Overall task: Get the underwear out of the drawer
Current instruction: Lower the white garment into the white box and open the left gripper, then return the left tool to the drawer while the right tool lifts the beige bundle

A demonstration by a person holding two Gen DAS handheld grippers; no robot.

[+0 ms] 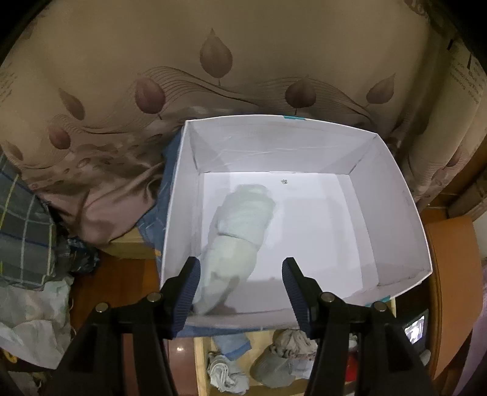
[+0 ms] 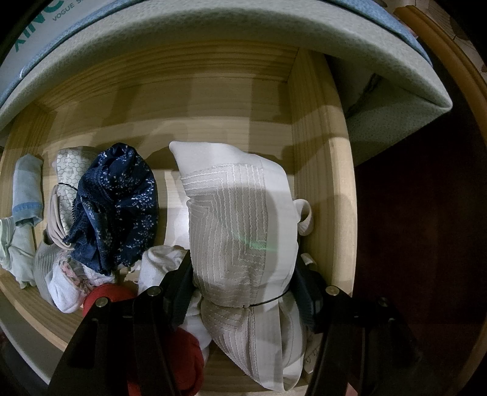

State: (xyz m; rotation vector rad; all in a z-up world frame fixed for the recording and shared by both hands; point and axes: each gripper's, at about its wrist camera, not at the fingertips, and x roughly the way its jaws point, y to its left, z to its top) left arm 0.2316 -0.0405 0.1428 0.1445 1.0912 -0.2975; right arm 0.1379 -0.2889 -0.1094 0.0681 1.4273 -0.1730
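Note:
A pale green rolled underwear [image 1: 243, 219] lies on the floor of a white cardboard box [image 1: 395, 213]. My left gripper [image 1: 240, 274] hangs open over the box's near edge, and the roll's near end lies beside the left finger. In the right wrist view, my right gripper [image 2: 243, 280] points down into the wooden drawer [image 2: 319, 182]. It is shut on a white rolled underwear with a stitched line pattern [image 2: 237, 213]. A navy blue speckled underwear [image 2: 121, 207], a light blue one [image 2: 27, 189] and a red piece [image 2: 182, 359] lie beside it in the drawer.
The box sits over the drawer's back part, its underside [image 2: 213, 27] filling the top of the right wrist view. Brown leaf-patterned fabric [image 1: 213, 76] hangs behind the box and plaid cloth [image 1: 24, 228] lies at the left. More clothes [image 1: 286, 359] show in the drawer below the box.

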